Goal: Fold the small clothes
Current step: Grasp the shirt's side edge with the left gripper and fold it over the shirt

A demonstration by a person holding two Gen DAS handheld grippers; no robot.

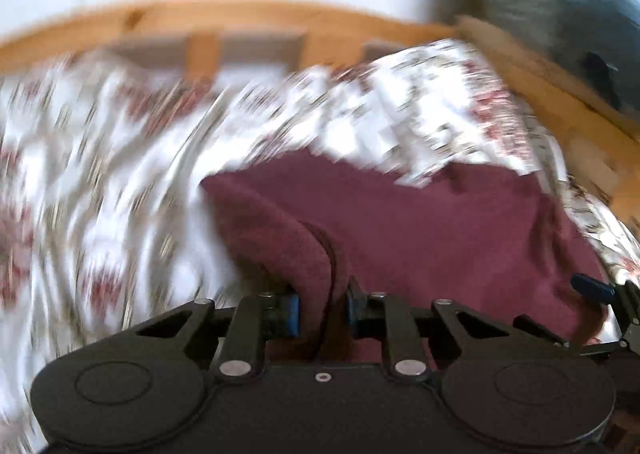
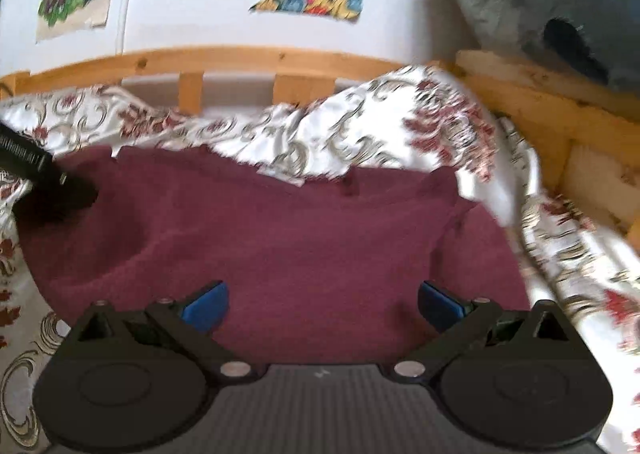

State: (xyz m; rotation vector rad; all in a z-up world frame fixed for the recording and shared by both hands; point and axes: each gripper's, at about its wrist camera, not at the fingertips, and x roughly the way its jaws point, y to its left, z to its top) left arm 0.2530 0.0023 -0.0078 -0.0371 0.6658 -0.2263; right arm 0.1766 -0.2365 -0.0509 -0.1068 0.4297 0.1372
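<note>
The maroon cloth (image 2: 304,238) lies spread on the bed (image 2: 400,134). The left claw (image 1: 322,308) pinches its edge, probably to fold it over; the right claw (image 2: 322,304) hovers wide above it.

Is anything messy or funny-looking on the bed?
Yes. The flowery bedcover is bunched in a heap over the far edge of the dark red garment, hiding part of it. The left claw pinches a raised fold of the garment, so it isn't lying flat.
</note>
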